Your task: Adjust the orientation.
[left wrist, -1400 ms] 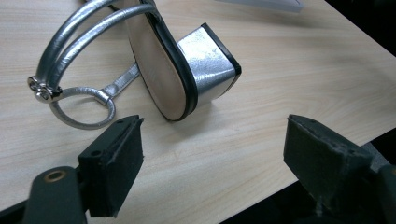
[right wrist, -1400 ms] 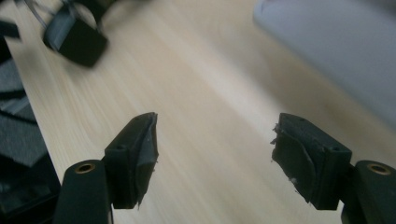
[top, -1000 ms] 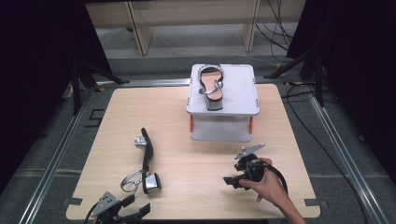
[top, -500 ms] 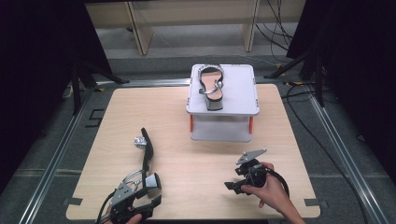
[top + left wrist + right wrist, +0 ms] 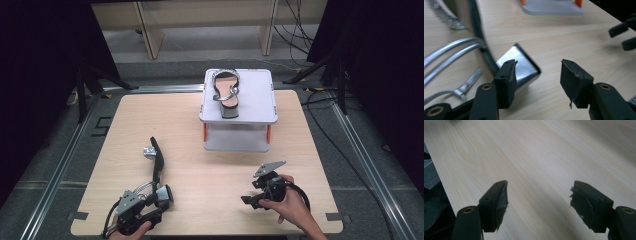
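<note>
A silver high-heeled sandal point(image 5: 226, 93) stands on top of a grey stand point(image 5: 260, 100) with orange legs at the table's far middle. Its mate point(image 5: 157, 162) lies on its side at the near left, black sole up, with its silver block heel point(image 5: 164, 193) pointing at me. My left gripper point(image 5: 150, 205) is open just behind that heel. In the left gripper view the heel point(image 5: 524, 65) lies right ahead of the left jaw, with the gripper point(image 5: 537, 68) open and not touching it. My right gripper point(image 5: 251, 199) is held open low over bare wood at the near right point(image 5: 539, 188).
Silver straps point(image 5: 451, 50) of the lying sandal curl to the left of my left jaw. The right gripper's black jaws point(image 5: 624, 35) show far off in the left gripper view. The table's point(image 5: 200, 155) near edge lies close under both hands. Dark floor and cables surround the table.
My left gripper has come up from the near edge to the heel of the lying sandal. The right hand has slid slightly toward the near edge.
</note>
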A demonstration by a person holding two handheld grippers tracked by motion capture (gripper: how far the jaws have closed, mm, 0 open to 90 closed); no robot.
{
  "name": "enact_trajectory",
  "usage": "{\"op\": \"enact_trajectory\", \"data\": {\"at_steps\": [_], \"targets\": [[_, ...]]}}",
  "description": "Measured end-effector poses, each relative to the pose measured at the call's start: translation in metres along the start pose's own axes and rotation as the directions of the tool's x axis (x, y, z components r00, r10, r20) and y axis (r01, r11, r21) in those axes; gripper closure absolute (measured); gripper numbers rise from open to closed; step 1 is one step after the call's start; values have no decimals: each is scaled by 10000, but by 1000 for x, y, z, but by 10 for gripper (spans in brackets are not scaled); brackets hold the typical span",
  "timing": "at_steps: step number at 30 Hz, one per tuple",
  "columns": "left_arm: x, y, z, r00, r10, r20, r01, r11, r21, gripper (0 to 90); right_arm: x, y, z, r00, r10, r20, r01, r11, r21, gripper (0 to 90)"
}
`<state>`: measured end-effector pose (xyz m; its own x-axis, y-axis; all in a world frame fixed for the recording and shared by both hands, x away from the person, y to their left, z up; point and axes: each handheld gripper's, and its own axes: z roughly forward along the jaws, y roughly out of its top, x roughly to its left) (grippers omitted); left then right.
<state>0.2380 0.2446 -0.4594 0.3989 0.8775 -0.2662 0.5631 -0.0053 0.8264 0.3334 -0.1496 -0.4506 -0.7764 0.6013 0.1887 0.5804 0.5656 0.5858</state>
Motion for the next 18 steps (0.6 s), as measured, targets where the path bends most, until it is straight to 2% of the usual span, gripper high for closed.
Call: {"op": "enact_trajectory", "data": {"at_steps": [1,2,3,4,5,6,7,8,10,11,13,14,15,16,17,18], "targets": [[6,1,0,9998,-193,-95,193,9998,5,461,0,0,-1,9998,170,-72,-169,9998,95,296],[8,2,1,9995,-321,-69,321,9994,-126,456,0,0,-1,9999,142,-63,-140,9997,187,295],[7,4,2,9994,-263,-227,259,9995,-175,437,1,0,-1,9996,266,-26,-266,9994,234,295],[7,5,3,9993,-132,-345,127,9998,-141,424,-1,0,0,10000,-7,-1,7,9999,167,296],[8,7,4,9990,-11,-440,6,9999,-114,423,1,-1,1,9997,242,-26,-242,9996,169,295],[8,7,4,9990,-11,-440,6,9999,-114,421,1,-1,1,9997,242,-26,-242,9996,169,295],[10,9,6,9979,-105,-637,96,9998,-148,418,4,0,0,9988,481,-89,-478,9983,343,295],[12,9,6,9967,-231,-782,220,9996,-149,400,4,-1,1,9991,408,-86,-405,9987,323,295],[14,8,7,9963,-361,-780,343,9991,-243,397,3,0,1,9996,271,-89,-268,9992,306,295],[18,6,5,9952,-525,-823,527,9986,4,399,3,0,1,9999,102,-103,-99,9995,306,295],[21,7,5,9956,-542,-768,547,9985,41,432,3,-1,0,9998,163,-121,-160,9995,286,295],[21,7,5,9956,-542,-768,547,9985,41,459,3,-1,0,9998,163,-121,-160,9995,286,295],[21,9,10,9970,-364,-687,373,9992,118,473,1,-1,1,10000,57,-22,-57,10000,61,295],[21,9,10,9970,-364,-687,373,9992,118,503,1,-1,1,10000,57,-22,-57,10000,61,295],[22,12,16,9967,-133,-796,154,9995,259,523,1,-1,-1,10000,26,-84,-24,9998,193,295],[22,12,16,9967,-133,-796,154,9995,259,519,1,-1,-1,10000,26,-84,-24,9998,193,295]]}}
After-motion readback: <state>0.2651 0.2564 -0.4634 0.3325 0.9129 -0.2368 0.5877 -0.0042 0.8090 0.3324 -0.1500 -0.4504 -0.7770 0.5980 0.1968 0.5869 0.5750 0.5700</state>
